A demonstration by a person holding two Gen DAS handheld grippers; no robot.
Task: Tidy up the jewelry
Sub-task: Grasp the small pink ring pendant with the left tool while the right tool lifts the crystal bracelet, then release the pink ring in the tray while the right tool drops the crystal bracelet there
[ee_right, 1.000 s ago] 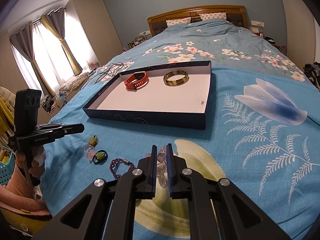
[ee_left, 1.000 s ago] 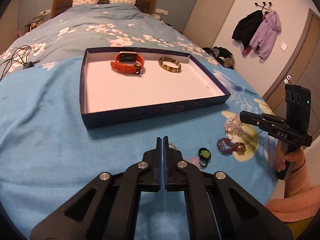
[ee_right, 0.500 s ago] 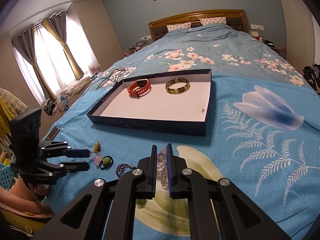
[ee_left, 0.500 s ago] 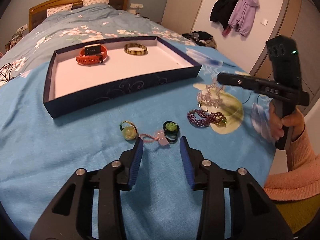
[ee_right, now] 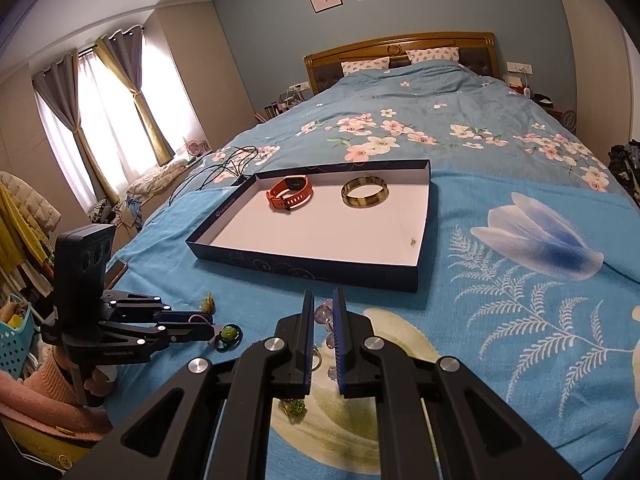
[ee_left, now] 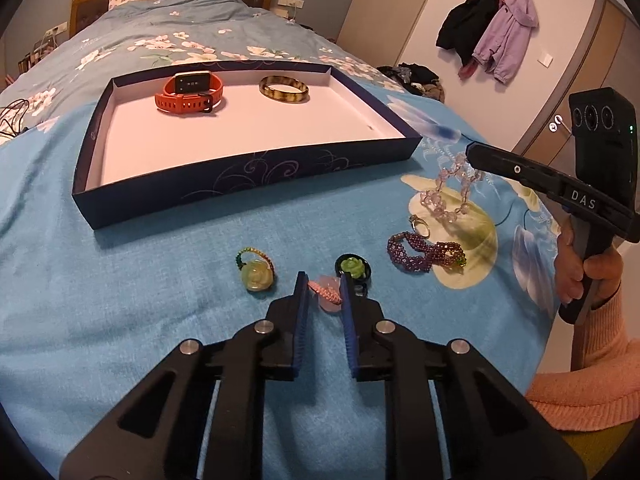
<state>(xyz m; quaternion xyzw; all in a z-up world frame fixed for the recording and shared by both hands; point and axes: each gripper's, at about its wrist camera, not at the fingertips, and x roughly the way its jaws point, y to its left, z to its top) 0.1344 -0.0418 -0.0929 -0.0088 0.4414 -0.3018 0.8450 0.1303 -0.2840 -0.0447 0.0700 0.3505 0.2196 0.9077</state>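
Nearest in the left wrist view, the left hand-held gripper (ee_left: pixel 324 280) points down at the blue bedspread (ee_left: pixel 120 300), its jaws closing around a pink braided ring (ee_left: pixel 327 295) that lies between the blue pads; whether the pads press on it yet cannot be told. Just left of it lies a pale green rose ring (ee_left: pixel 256 274) with a beaded band, and just right a black ring with a green flower (ee_left: pixel 353 267). Further right a purple bead bracelet (ee_left: pixel 424 255) rests on the pale flower print, with a small silver ring (ee_left: pixel 419 227) touching its far edge.

The right hand-held gripper (ee_right: pixel 321 312), held by a hand (ee_left: pixel 580 276) in a pink sleeve (ee_left: pixel 592 364), has its jaws clamped on a clear crystal bead bracelet (ee_left: pixel 448 196). The strand hangs from the tips down to the bedspread in the left wrist view.

Beyond these sits a shallow dark blue box (ee_left: pixel 248 184) with a white floor. At its far end lie an orange smart watch (ee_left: pixel 189 94) on the left and a mottled amber bangle (ee_left: pixel 284 89) on the right, apart from each other.

Farther off, the floral quilt (ee_right: pixel 420 120) runs up to two pillows (ee_right: pixel 432 55) and a wooden headboard (ee_right: pixel 400 42). Coats (ee_left: pixel 492 36) hang on a wall hook to the right.
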